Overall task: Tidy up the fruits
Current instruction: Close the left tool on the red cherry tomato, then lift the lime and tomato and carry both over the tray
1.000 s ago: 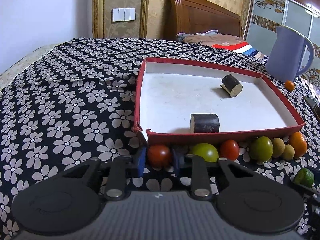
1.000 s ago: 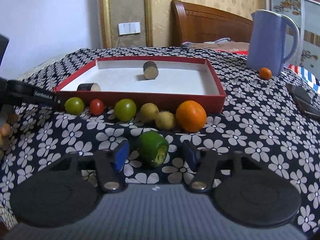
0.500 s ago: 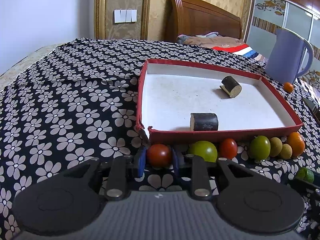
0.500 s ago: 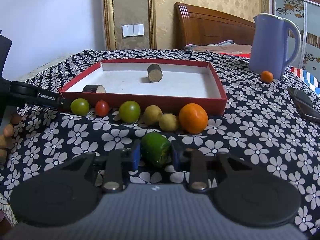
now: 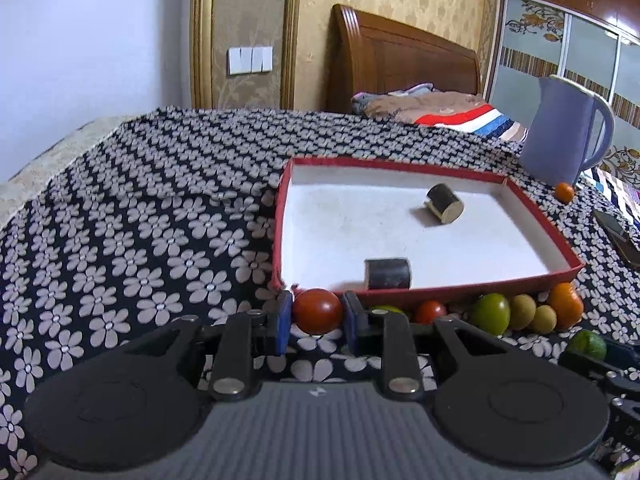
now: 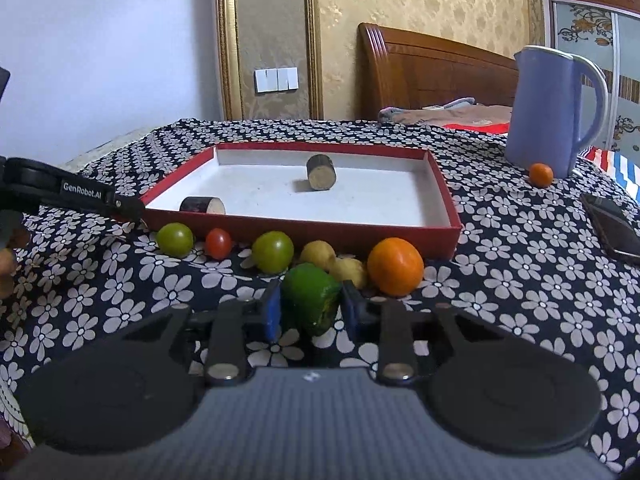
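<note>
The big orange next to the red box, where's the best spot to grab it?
Grab the orange around its widest middle, one finger on each side. It is round, so a grip off the middle may slip. Come from the front, a bit above: the red box wall blocks the back, and a small yellow fruit sits against one side.

— Hidden behind the red tomato [image 5: 317,311]: part of the red tray [image 5: 472,291] front wall. Behind the blue pad [image 5: 353,316]: most of a green fruit [image 5: 387,309].

— Cut off at the right edge: the dark phone [image 6: 612,227]. At the left edge: fingers [image 6: 8,258], barely visible.
</note>
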The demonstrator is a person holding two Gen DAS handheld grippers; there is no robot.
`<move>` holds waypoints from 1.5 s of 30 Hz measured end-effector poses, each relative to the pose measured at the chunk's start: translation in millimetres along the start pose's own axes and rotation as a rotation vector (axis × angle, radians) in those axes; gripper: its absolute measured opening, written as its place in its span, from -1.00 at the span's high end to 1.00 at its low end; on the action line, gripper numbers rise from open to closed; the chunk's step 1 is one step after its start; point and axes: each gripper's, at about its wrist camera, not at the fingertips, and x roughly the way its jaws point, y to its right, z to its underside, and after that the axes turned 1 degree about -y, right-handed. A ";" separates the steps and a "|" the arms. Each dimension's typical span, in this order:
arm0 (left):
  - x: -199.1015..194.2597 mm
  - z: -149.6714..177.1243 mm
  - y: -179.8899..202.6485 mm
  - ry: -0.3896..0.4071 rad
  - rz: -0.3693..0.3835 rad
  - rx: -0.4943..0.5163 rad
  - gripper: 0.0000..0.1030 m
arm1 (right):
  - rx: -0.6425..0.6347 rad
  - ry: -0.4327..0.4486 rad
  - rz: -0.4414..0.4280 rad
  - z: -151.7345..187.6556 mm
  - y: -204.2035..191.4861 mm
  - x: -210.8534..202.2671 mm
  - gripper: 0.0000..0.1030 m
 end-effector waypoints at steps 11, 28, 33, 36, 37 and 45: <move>-8.7 -13.2 31.4 0.048 0.010 0.044 0.49 | -0.001 0.051 -0.005 -18.5 -0.2 -0.7 0.43; 8.7 -26.4 53.1 0.033 -0.032 0.051 0.49 | -0.067 0.090 0.011 -52.3 2.0 14.8 0.43; 17.2 -34.9 61.9 0.041 -0.074 0.062 0.49 | -0.072 0.098 0.015 -64.7 6.2 20.4 0.43; 22.8 -39.4 67.4 0.043 -0.099 0.082 0.49 | -0.068 0.100 0.018 -71.0 9.5 25.3 0.43; 24.7 -40.9 68.7 0.043 -0.106 0.088 0.49 | -0.069 0.099 0.019 -72.6 10.2 26.7 0.43; 34.8 -52.5 75.2 0.046 -0.141 0.107 0.49 | -0.068 0.096 0.022 -85.1 14.0 36.9 0.43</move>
